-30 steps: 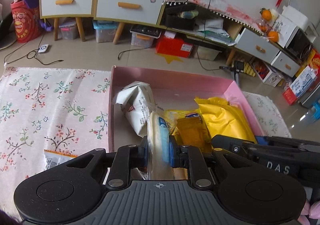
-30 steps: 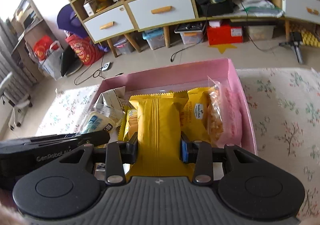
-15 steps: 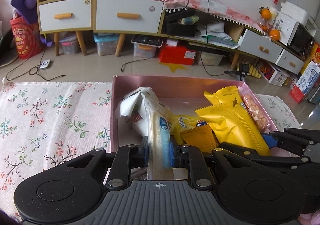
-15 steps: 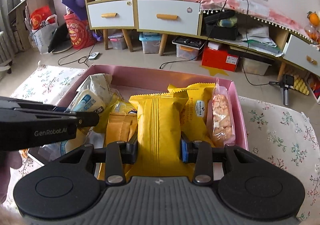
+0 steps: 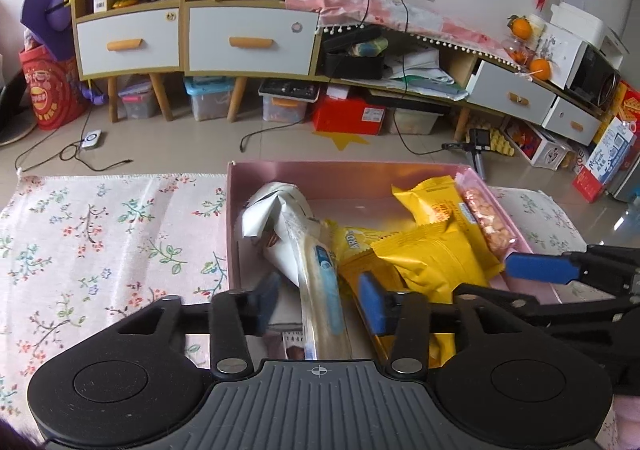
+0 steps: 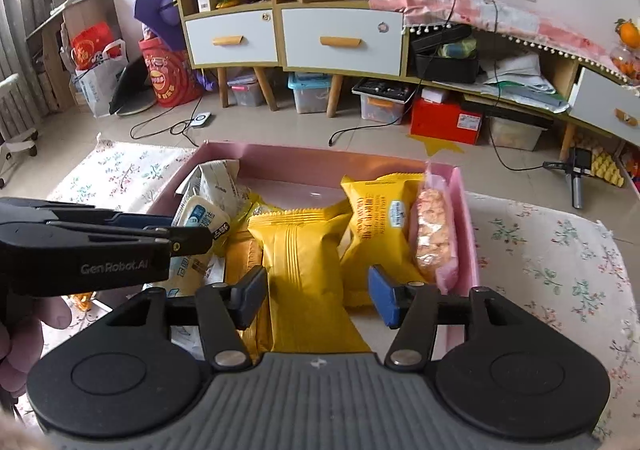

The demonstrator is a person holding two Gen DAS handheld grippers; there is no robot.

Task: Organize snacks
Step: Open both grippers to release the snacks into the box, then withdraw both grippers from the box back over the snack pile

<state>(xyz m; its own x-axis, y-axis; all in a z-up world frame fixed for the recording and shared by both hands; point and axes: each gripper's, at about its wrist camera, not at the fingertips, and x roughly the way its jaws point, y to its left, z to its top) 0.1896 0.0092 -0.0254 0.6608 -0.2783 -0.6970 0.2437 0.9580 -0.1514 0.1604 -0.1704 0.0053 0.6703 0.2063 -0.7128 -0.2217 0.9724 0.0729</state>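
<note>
A pink box (image 5: 344, 180) (image 6: 320, 160) on the flowered cloth holds several snack packs. My left gripper (image 5: 320, 300) is open; a clear pack with a blue label (image 5: 320, 290) lies between its fingers, leaning on a white bag (image 5: 276, 210). My right gripper (image 6: 316, 296) is open; a yellow pack (image 6: 304, 262) lies between its fingers in the box. A second yellow pack (image 6: 380, 218) and a pink pack of puffs (image 6: 434, 234) stand at the box's right side. The left gripper shows in the right wrist view (image 6: 176, 234).
The flowered cloth (image 5: 100, 242) (image 6: 552, 262) spreads to both sides of the box. Beyond it is tiled floor with cables, storage bins and low cabinets (image 5: 248, 42). A tripod (image 6: 576, 178) lies on the floor at right.
Both grippers have opened and let go of their packs, the clear blue-label pack and the yellow pack, which now rest in the box. Both grippers pulled back slightly.
</note>
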